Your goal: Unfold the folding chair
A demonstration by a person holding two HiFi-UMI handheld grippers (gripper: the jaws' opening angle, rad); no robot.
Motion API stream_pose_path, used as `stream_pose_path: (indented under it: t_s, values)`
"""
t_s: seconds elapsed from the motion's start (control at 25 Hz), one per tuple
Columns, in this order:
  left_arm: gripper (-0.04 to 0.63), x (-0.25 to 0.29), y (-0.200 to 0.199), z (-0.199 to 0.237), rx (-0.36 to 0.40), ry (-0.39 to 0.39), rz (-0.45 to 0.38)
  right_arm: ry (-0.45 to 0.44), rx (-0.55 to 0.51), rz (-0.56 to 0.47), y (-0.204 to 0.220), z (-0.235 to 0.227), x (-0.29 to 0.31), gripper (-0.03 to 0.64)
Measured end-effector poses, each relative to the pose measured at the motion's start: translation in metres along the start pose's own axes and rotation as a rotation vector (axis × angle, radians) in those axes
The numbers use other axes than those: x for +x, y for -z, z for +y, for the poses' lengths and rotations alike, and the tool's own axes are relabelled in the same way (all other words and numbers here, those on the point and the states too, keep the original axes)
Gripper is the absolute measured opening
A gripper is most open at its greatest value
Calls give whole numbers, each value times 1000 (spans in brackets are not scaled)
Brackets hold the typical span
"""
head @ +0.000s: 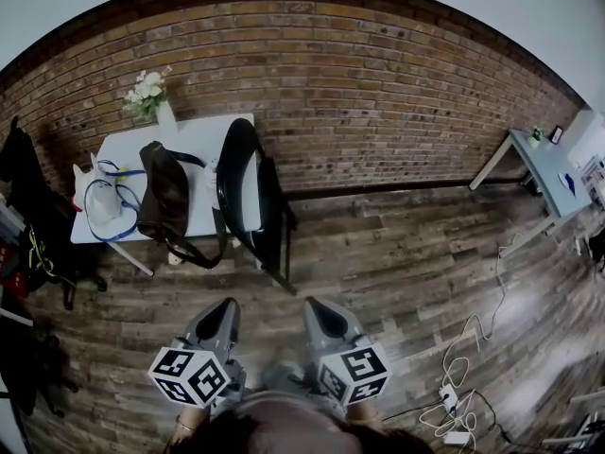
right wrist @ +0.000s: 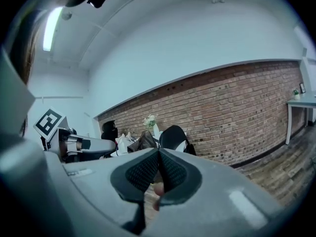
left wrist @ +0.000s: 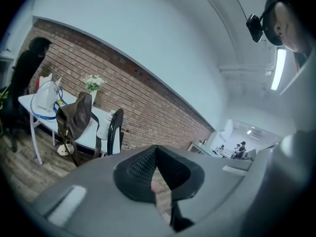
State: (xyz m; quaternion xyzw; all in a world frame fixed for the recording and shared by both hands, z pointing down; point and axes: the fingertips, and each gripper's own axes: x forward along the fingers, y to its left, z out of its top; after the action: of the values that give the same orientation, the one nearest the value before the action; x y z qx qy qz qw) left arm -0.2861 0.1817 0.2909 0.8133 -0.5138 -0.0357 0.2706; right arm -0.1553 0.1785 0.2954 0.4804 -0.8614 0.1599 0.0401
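Observation:
The black folding chair (head: 248, 195) stands folded, leaning against the right end of a white table (head: 194, 138) by the brick wall. Both grippers are low in the head view, well short of the chair and side by side. My left gripper (head: 224, 310) is shut with nothing in it, and so is my right gripper (head: 320, 307). In the left gripper view the chair (left wrist: 114, 130) shows far off at the left, beyond the closed jaws. The right gripper view has the chair (right wrist: 173, 137) just above its closed jaws.
A brown bag (head: 164, 197) hangs off the table, beside a white bag with blue straps (head: 102, 201) and a vase of flowers (head: 147, 95). Dark office chairs (head: 28, 206) stand at the left. Cables and a power strip (head: 452, 405) lie at lower right, another table (head: 544, 164) at far right.

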Motion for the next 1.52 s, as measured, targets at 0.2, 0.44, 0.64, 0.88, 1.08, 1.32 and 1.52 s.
stream_pose_path:
  t_s: [0.2, 0.44, 0.64, 0.88, 1.08, 1.32, 1.52]
  values:
    - [-9, 33, -12, 7, 8, -46, -12, -33, 26, 7, -10, -33, 23, -6]
    - [-6, 51, -21, 18, -8, -87, -24, -88, 49, 25, -14, -50, 46, -6]
    - [6, 59, -29, 35, -13, -123, -27, -121, 64, 39, -16, -59, 71, -6]
    - [9, 82, -43, 66, -8, -160, -29, -118, 77, 45, -19, -76, 107, -6]
    - [12, 116, -61, 95, 2, -166, -18, -99, 88, 58, -22, -93, 147, -6]
    - [17, 156, -84, 135, 3, -185, 1, -73, 106, 78, -27, -116, 201, -6]
    - [38, 184, -92, 168, 14, -206, 43, -49, 139, 106, -22, -137, 246, -6]
